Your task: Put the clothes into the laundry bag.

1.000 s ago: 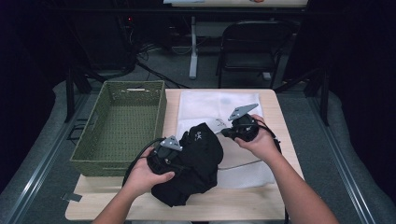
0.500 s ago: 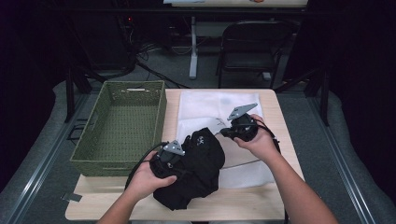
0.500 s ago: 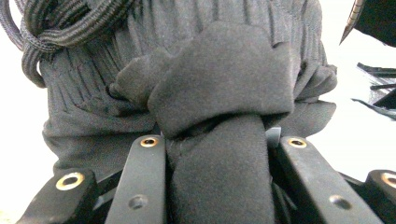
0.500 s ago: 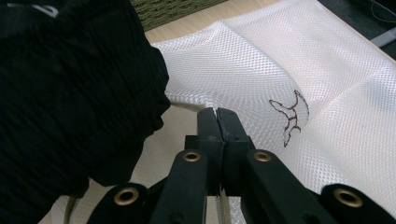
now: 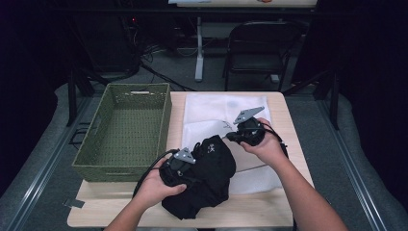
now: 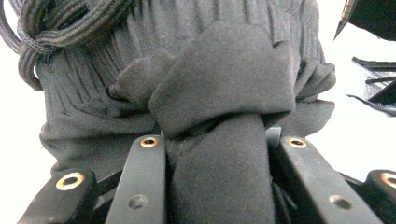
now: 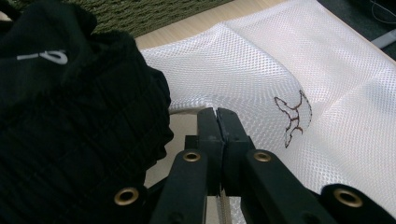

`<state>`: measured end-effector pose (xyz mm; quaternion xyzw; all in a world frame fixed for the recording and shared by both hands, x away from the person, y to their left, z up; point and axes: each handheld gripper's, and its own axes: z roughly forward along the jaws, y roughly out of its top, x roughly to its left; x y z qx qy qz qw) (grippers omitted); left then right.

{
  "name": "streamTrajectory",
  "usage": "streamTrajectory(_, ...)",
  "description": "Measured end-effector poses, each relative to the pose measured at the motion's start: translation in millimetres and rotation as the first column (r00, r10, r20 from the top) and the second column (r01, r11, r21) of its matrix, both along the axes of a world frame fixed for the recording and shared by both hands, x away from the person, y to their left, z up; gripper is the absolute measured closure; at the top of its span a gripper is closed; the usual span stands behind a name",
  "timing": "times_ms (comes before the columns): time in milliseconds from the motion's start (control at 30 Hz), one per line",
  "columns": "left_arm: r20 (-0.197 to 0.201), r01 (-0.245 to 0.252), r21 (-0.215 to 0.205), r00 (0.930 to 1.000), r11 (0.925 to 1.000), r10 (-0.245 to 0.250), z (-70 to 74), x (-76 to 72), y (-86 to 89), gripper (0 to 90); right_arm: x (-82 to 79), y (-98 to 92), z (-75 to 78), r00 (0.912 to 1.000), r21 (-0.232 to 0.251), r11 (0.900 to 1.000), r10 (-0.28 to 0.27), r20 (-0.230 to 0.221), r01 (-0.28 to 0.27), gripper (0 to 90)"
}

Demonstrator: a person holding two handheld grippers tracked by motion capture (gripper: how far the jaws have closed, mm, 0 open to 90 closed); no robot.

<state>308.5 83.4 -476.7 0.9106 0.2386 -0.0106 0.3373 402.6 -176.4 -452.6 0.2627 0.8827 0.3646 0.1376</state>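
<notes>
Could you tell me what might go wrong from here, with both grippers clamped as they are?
The right gripper pinches only the thin edge of the white mesh bag, which could slip free or snag. The left gripper holds one fold of the black garment, so the rest may sag and miss the bag's opening. Its drawstring could catch.

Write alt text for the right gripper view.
The right tool, jaws shut, pinches the edge of a white mesh bag bearing a small brown logo. A bundled black garment sits beside it on the wooden table, a green woven basket behind.
</notes>
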Motion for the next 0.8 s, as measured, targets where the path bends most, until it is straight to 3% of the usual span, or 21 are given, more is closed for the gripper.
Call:
streamTrajectory(500,-0.008,0.007,0.018,0.9999,0.9998,-0.007,-9.3,-1.2,-0.8,67.1,0.4,-0.5,6.9,0.9993,0.027,0.999,-0.025,0.028,0.024,89.4)
streamTrajectory(800,-0.005,0.034,0.018,0.9994,0.9993,-0.034,-4.0,-2.5,-9.4,67.3,0.2,2.4,5.7,0.9996,0.027,0.999,-0.021,0.019,0.020,89.4)
